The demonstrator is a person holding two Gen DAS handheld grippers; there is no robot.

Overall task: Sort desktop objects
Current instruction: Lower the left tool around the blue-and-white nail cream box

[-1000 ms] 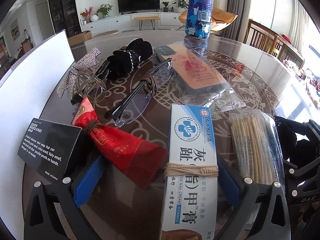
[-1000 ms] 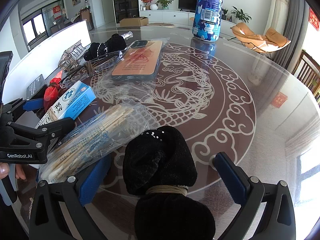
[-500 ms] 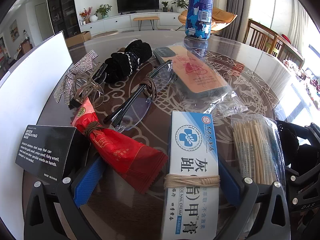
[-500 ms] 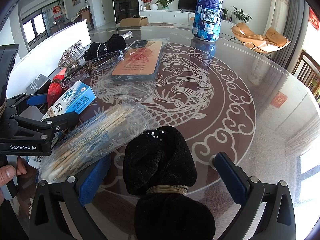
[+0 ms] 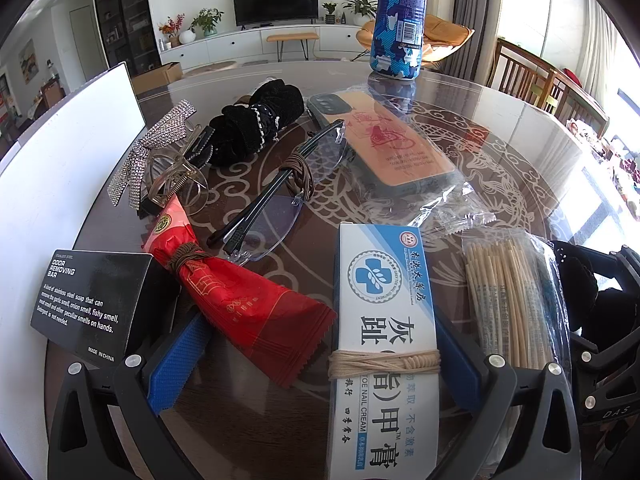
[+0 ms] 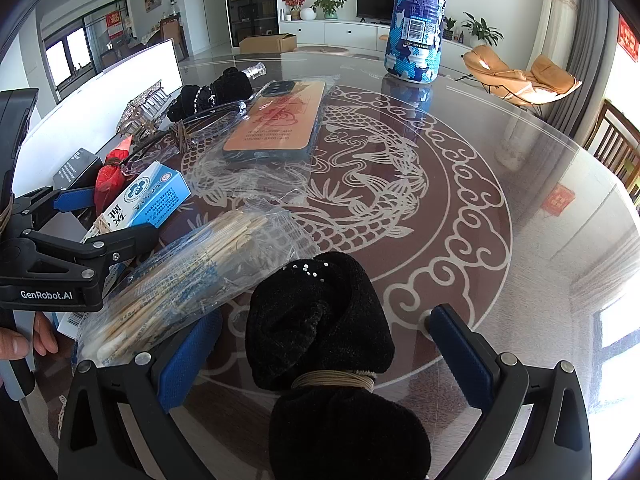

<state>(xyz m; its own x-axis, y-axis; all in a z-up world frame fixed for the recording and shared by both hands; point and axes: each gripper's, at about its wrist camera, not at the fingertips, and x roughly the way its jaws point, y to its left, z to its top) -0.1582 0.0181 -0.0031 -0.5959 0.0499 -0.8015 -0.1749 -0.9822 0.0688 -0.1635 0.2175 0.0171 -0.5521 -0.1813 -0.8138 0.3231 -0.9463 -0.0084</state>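
On a glass tabletop, a cream box is flanked by a foil packet on its left and bagged sticks on its right; spectacles and a bagged phone case are seen behind, a bottle farthest back.

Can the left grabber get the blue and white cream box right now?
Probably yes. The left gripper is open and the cream box already lies between its blue fingers. The red packet lies there too and might get pinched along.

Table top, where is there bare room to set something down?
Bare glass spreads right of the phone case and black scrunchie, out to the rim, past the blue bottle. The left side is crowded: toothpicks, cream box, glasses.
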